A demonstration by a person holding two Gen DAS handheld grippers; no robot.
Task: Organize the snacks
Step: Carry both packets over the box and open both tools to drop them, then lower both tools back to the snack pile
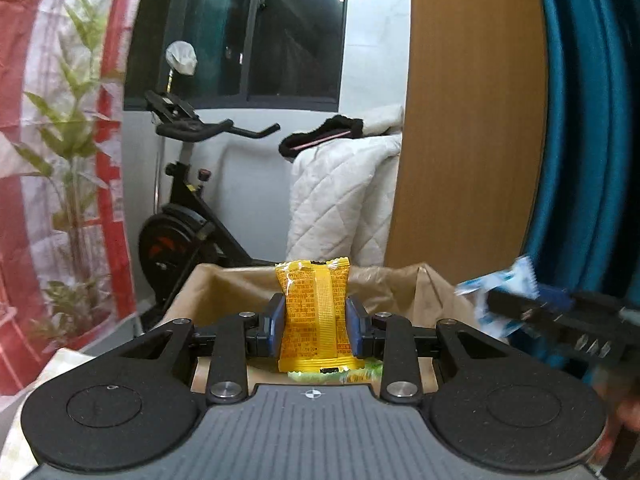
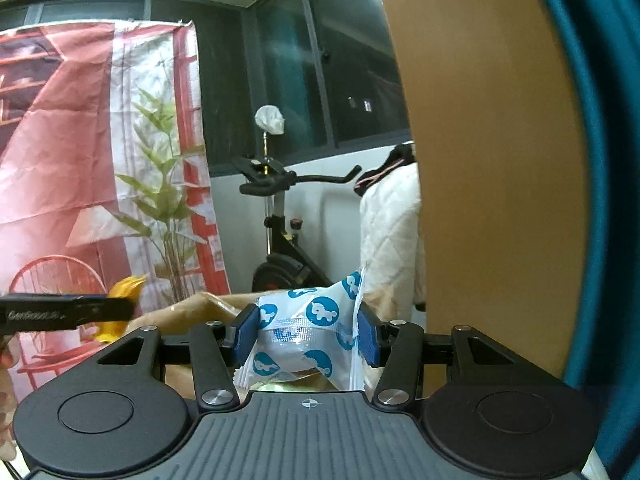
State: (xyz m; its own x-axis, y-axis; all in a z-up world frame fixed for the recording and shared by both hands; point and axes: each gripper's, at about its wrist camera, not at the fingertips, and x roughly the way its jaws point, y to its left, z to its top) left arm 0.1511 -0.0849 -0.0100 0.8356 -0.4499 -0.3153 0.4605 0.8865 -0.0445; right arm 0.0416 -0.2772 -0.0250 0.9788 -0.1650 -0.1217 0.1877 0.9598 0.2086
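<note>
My left gripper [image 1: 316,322] is shut on a yellow snack packet [image 1: 314,312], held upright over an open brown paper bag [image 1: 240,284]. My right gripper [image 2: 308,332] is shut on a white snack packet with blue unicorn dots [image 2: 308,332], held over the same paper bag [image 2: 200,308]. The right gripper and its white and blue packet [image 1: 508,284] show blurred at the right edge of the left wrist view. The left gripper's yellow packet [image 2: 124,292] shows at the left of the right wrist view. A green wrapper [image 1: 352,376] lies in the bag below the yellow packet.
A wooden panel [image 1: 472,120] and a teal curtain [image 1: 580,120] stand close on the right. An exercise bike [image 1: 188,208], a white quilted cover [image 1: 340,192], a green plant [image 1: 76,152] and a red printed backdrop [image 2: 60,140] stand behind the bag.
</note>
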